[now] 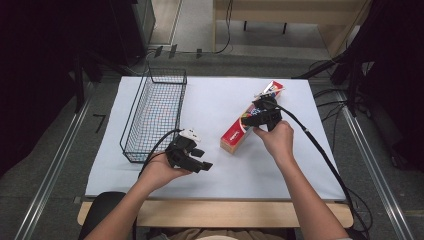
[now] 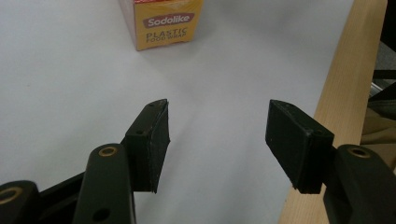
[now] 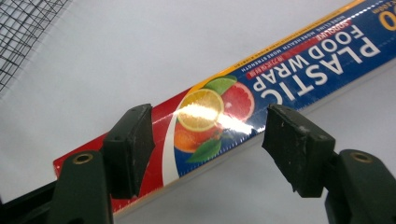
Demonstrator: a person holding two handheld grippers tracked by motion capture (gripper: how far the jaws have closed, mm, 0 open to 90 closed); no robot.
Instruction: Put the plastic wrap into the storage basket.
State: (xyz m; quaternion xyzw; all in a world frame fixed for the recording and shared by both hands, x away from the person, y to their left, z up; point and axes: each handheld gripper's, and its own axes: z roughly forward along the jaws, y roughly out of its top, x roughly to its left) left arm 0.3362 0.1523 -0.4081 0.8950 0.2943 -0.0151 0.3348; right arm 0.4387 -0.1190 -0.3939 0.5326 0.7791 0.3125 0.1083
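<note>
A long box of plastic food wrap (image 1: 234, 133), red at its near end and blue farther along, lies slantwise on the white table cover right of centre. My right gripper (image 1: 258, 118) hovers over its middle; in the right gripper view the box (image 3: 303, 70) runs across behind the jaws of this gripper (image 3: 210, 114), which stand apart without pressing on it. My left gripper (image 1: 201, 159) rests low near the front of the table, pointing right. Its jaws (image 2: 219, 112) stand apart over bare cover with nothing between them, and the box's orange end (image 2: 168, 23) lies farther off.
A black wire basket (image 1: 134, 112) stands at the left of the white cover (image 1: 210, 90), its mesh (image 3: 23, 32) showing at the corner of the right gripper view. The wooden table edge (image 2: 345, 84) runs along the front. Cables trail from both grippers.
</note>
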